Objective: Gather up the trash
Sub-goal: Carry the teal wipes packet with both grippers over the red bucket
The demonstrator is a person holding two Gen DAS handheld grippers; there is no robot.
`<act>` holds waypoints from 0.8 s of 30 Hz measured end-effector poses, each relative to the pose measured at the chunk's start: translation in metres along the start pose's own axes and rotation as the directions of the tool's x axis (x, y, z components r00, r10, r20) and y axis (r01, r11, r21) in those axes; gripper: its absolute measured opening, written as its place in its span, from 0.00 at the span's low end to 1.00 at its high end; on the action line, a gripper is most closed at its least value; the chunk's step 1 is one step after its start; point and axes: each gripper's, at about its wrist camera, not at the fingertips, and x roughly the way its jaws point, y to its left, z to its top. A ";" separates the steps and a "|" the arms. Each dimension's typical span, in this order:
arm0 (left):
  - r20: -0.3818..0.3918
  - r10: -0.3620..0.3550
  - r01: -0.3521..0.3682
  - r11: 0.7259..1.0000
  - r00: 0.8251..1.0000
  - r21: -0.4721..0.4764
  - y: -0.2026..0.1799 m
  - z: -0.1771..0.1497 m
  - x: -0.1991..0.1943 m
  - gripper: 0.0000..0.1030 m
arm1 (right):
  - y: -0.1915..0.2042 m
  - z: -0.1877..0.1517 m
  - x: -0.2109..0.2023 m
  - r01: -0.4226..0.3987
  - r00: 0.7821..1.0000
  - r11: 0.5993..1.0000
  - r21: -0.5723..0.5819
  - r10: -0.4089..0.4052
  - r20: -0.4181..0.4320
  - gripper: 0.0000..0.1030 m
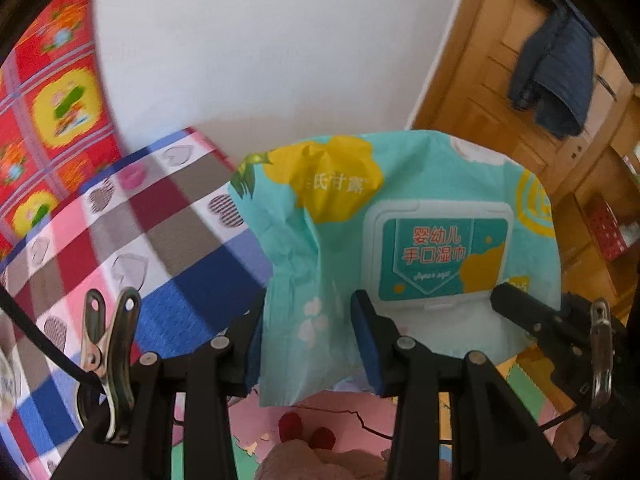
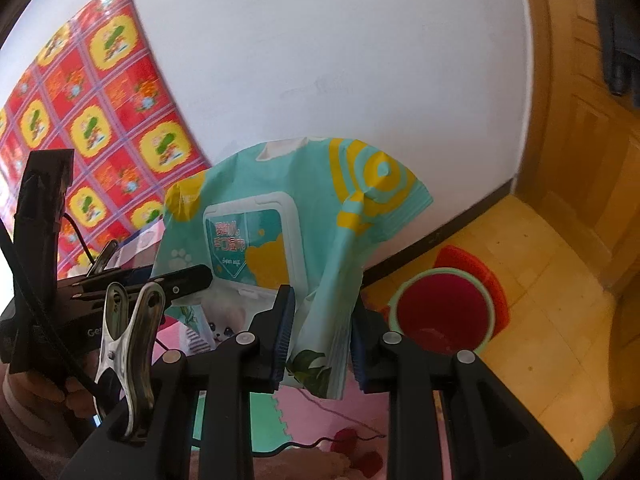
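- Both tools, left tool [image 1: 308, 340] and right tool [image 2: 320, 336], pinch my wet-wipes pack [image 1: 400, 216] by its edges, jaws partly closed.
- I'd keep grips firm, carry level toward red bin [image 2: 444, 312].

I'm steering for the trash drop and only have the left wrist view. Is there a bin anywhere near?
Observer: Yes. The right wrist view shows a red bin with a green rim on the floor, right of the pack.
Operator: Is it open?
Observer: It has no lid on, and its mouth faces up.
Operator: Does the right tool have the pack?
Observer: Yes. The right tool is shut on the pack's hanging lower right edge.
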 end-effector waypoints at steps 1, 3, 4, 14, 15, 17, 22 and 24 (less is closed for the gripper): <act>-0.003 -0.011 0.011 1.000 1.000 0.012 -0.003 0.003 0.003 0.41 | -0.004 0.000 0.000 0.003 1.000 1.000 0.008 -0.003 0.005 0.26; -0.005 -0.029 0.029 0.999 1.000 0.039 -0.011 0.007 0.008 0.41 | -0.014 0.000 -0.002 0.014 1.000 0.999 0.038 -0.015 0.014 0.26; -0.008 -0.037 0.037 0.998 0.999 0.058 -0.016 0.009 0.011 0.41 | -0.018 -0.001 -0.003 0.018 1.000 0.999 0.052 -0.019 0.018 0.26; -0.024 -0.094 0.095 0.992 0.995 0.081 -0.064 0.028 0.050 0.41 | -0.067 0.002 -0.008 0.097 0.994 0.990 0.103 -0.101 0.034 0.25; -0.028 -0.093 0.095 0.993 0.995 0.076 -0.070 0.029 0.055 0.41 | -0.075 0.003 -0.006 0.099 0.994 0.990 0.104 -0.103 0.030 0.25; -0.029 -0.095 0.097 0.993 0.995 0.073 -0.081 0.030 0.065 0.41 | -0.089 0.005 -0.004 0.101 0.994 0.989 0.109 -0.104 0.020 0.25; -0.037 -0.106 0.108 0.993 0.994 0.047 -0.114 0.033 0.098 0.41 | -0.128 0.009 0.002 0.113 0.993 0.989 0.095 -0.114 0.007 0.24; -0.038 -0.110 0.111 0.993 0.993 0.039 -0.124 0.031 0.109 0.41 | -0.145 0.010 0.005 0.111 0.994 0.990 0.093 -0.112 0.001 0.23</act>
